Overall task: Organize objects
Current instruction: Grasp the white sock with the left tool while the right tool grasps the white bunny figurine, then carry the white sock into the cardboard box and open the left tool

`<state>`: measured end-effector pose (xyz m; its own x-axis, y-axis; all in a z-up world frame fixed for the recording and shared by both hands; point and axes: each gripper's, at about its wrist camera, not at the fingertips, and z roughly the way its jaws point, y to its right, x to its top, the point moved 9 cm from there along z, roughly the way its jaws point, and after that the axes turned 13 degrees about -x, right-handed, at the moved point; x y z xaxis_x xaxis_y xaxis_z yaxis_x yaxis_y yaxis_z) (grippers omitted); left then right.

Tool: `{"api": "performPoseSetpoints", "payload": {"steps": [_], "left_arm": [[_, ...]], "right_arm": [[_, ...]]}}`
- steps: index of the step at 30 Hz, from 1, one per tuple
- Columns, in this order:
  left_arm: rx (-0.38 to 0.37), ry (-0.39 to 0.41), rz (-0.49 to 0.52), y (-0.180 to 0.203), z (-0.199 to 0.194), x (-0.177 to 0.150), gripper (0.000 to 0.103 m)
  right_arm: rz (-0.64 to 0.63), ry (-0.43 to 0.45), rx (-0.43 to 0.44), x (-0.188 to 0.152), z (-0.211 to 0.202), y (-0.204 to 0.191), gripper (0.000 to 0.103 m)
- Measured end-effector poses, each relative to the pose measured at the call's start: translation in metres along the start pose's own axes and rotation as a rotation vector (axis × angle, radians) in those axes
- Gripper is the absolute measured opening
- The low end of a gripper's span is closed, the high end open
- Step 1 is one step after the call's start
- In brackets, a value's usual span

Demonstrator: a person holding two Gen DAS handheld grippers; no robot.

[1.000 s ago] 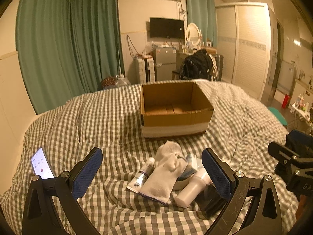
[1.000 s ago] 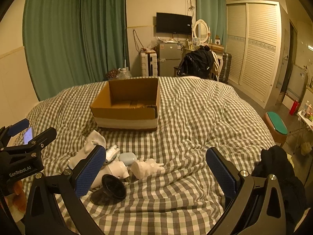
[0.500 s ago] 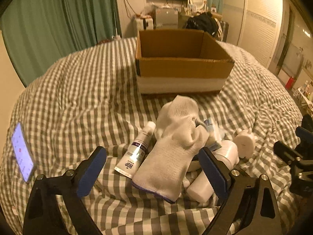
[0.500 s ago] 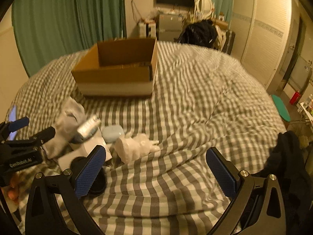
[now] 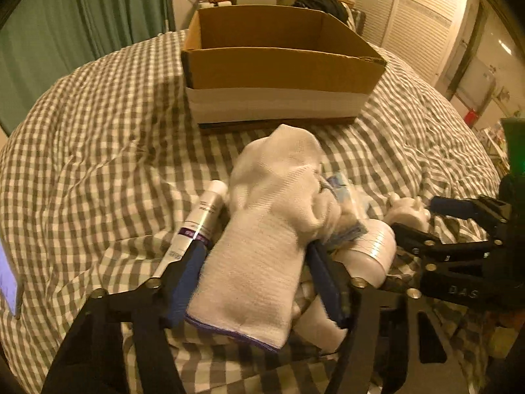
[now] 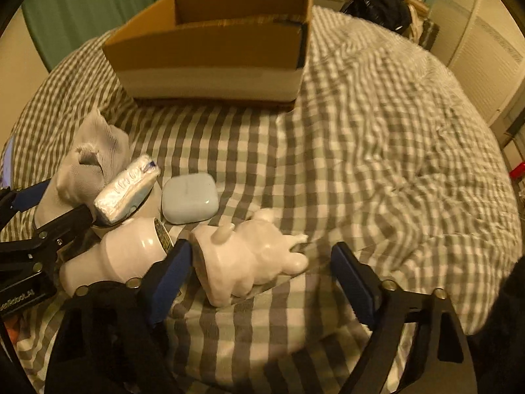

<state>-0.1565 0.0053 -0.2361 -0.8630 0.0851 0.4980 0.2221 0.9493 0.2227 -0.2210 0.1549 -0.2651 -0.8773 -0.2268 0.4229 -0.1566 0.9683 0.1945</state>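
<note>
lengthwise, white sock [image 5: 262, 246] between left gripper [image 5: 254, 279] pads, toe toward box [image 5: 279, 65]

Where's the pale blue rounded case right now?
In the right wrist view, the pale blue rounded case lies left of centre on the checked bedspread, between the foil-wrapped packet and the white animal figurine.

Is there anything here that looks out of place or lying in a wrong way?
Yes. The white animal figurine lies on its side on the checked bedcover instead of standing. The white sock, tube and white bottle sit jumbled in a heap outside the cardboard box.
</note>
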Motion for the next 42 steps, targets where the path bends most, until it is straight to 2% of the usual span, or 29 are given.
{"api": "performPoseSetpoints", "payload": {"steps": [5, 11, 30, 36, 42], "left_arm": [[-0.013, 0.001, 0.020, 0.006, -0.001, 0.002, 0.047], [-0.002, 0.014, 0.037, 0.010, -0.013, 0.001, 0.040], [0.033, 0.163, 0.070, 0.026, -0.101, 0.018, 0.037], [0.030, 0.214, 0.090, 0.029, -0.131, 0.041, 0.037], [0.019, 0.257, 0.101, 0.030, -0.151, 0.082, 0.037]], "right_arm": [[0.005, -0.003, 0.029, -0.003, 0.001, -0.002, 0.074], [0.016, 0.032, 0.031, -0.004, -0.010, -0.001, 0.073], [0.036, 0.258, -0.002, 0.002, -0.124, 0.004, 0.073], [0.022, 0.349, -0.020, 0.019, -0.169, 0.010, 0.073], [0.018, 0.410, -0.040, 0.049, -0.200, 0.016, 0.072]]}}
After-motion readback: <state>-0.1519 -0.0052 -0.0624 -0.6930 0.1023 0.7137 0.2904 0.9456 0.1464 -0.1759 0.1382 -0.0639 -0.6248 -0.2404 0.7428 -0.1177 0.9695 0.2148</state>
